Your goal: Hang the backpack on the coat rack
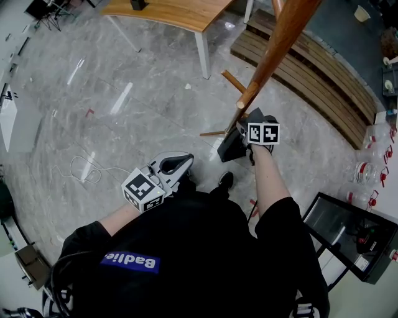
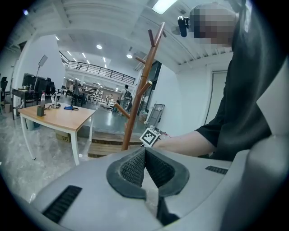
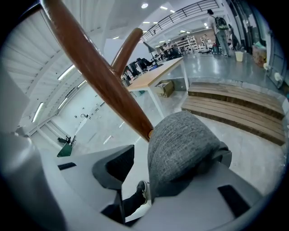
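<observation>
The right hand-held gripper [image 3: 141, 164] is standing released, its jaws apart. The backpack's grey knit strap [image 3: 180, 144] is lying draped over one jaw only, the other jaw is not touching it, and the person's shoe [image 3: 141, 189] is showing through the gap between them. A brown peg [image 3: 113, 90] of the rack [image 1: 283, 37] is slanting down to the strap, with its pale cut tip showing right at the fabric's edge; whether the strap is sitting hooked over that tip cannot be told. In the head view this gripper is pointing down beside the lower part of the rack. The backpack [image 1: 231, 148] is showing as a dark shape just under it, close against the rack and above the marble floor [image 1: 124, 81]. The left hand-held gripper [image 2: 144, 155] is clenched, its ribbed pads [image 2: 131, 169] pressing together with nothing between them. It is being held low near the person's body, well apart from the backpack and the rack, and is facing the rack from the side. Behind the rack a slatted wooden platform [image 1: 311, 74] is lying on the floor, and a wooden tabletop [image 1: 168, 12] on white legs is standing to one side of it.
</observation>
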`<state>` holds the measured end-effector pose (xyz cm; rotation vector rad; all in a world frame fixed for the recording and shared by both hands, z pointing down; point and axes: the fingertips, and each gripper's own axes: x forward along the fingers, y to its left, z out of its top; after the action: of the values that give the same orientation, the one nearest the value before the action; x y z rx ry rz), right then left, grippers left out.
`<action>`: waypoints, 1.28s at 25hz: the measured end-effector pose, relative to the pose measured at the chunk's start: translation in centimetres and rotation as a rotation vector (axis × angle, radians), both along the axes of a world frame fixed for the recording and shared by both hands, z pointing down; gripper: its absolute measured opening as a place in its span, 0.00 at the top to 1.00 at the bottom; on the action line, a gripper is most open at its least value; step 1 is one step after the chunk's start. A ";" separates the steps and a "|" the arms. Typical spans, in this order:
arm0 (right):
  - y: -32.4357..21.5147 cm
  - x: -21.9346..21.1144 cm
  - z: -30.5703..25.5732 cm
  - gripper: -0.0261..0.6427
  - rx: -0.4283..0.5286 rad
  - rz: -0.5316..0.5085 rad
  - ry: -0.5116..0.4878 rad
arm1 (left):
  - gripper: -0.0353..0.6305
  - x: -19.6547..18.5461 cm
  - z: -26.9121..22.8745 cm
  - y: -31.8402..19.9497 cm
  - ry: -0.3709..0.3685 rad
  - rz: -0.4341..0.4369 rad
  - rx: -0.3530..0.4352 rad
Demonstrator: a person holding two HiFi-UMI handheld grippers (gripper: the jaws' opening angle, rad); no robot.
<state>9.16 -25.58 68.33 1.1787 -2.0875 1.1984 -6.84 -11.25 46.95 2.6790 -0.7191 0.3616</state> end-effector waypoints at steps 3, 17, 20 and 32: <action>-0.1 -0.1 0.1 0.79 -0.011 -0.004 0.002 | 0.93 -0.3 0.1 -0.3 -0.002 -0.006 -0.011; -0.9 0.7 -0.1 0.66 0.059 0.143 -0.201 | 0.93 -0.2 0.4 -0.6 0.002 -0.016 -0.016; -0.7 1.7 -0.9 0.66 0.105 0.180 -0.275 | 0.93 0.2 0.3 -0.5 0.007 -0.013 -0.019; 1.1 4.3 -1.8 0.65 0.227 0.170 -0.302 | 0.93 2.3 -0.2 -0.5 0.019 0.011 -0.005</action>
<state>13.47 -24.48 66.51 1.3720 -2.4407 1.3113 -4.54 -11.74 46.75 2.6795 -0.6972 0.3393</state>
